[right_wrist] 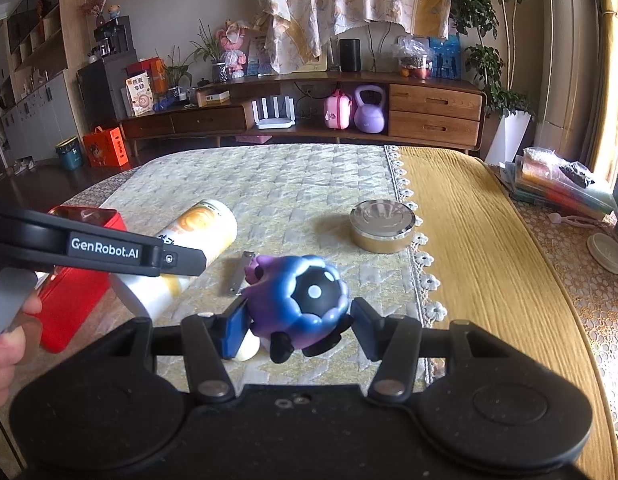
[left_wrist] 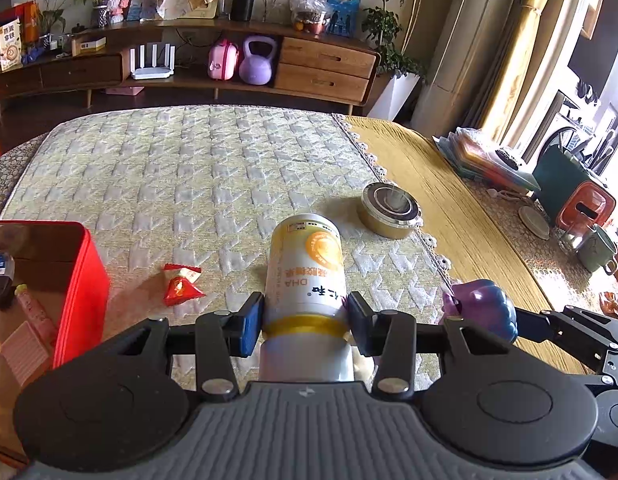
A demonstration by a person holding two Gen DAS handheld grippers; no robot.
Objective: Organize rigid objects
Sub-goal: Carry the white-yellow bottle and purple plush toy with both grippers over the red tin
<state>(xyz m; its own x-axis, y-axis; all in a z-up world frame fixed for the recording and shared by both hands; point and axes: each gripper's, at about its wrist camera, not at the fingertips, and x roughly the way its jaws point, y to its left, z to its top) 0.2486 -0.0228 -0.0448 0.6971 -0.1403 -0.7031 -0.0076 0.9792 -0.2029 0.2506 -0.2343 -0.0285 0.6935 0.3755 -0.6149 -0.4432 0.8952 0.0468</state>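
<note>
A white and yellow bottle (left_wrist: pixel 305 276) lies between the fingers of my left gripper (left_wrist: pixel 305 320), which is shut on it near its yellow band; it also shows in the right wrist view (right_wrist: pixel 197 236). A purple and blue toy figure (right_wrist: pixel 305 300) sits between the fingers of my right gripper (right_wrist: pixel 299 330), which is closed against its sides; the toy also shows in the left wrist view (left_wrist: pixel 485 306). A red box (left_wrist: pixel 73 280) stands open at the left with small items inside. A red candy wrapper (left_wrist: pixel 181 284) lies on the quilted mat.
A round gold tin (left_wrist: pixel 391 210) sits at the mat's lace edge. A small metal clip (right_wrist: pixel 239 274) lies beside the toy. Stacked folders (left_wrist: pixel 485 160), a mug (left_wrist: pixel 597 248) and a coaster (left_wrist: pixel 535 222) are on the right. A wooden sideboard (left_wrist: pixel 325 68) stands behind the table.
</note>
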